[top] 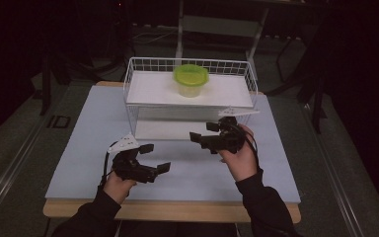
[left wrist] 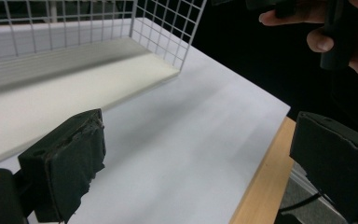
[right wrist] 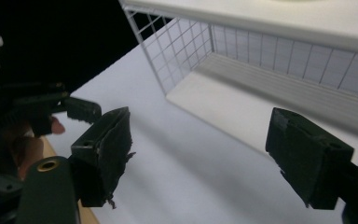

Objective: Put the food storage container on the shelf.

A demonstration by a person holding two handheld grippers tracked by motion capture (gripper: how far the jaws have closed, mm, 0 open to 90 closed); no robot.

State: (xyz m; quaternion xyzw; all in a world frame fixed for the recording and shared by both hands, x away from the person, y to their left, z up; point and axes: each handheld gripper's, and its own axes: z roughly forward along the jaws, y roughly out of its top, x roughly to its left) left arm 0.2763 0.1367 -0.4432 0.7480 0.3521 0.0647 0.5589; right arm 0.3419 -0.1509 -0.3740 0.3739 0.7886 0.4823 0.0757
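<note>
Unmarked black tongs (top: 154,157), unlabelled green-lidded tub (top: 191,80).

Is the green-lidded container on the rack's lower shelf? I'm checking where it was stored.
No, the green-lidded container stands on the top shelf of the white wire rack, with the lower shelf beneath it.

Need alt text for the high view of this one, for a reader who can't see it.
A person holds two open black grippers, the left gripper and right gripper, over a pale blue table. Behind them a white wire rack carries a clear container with a green lid on its upper shelf.
</note>
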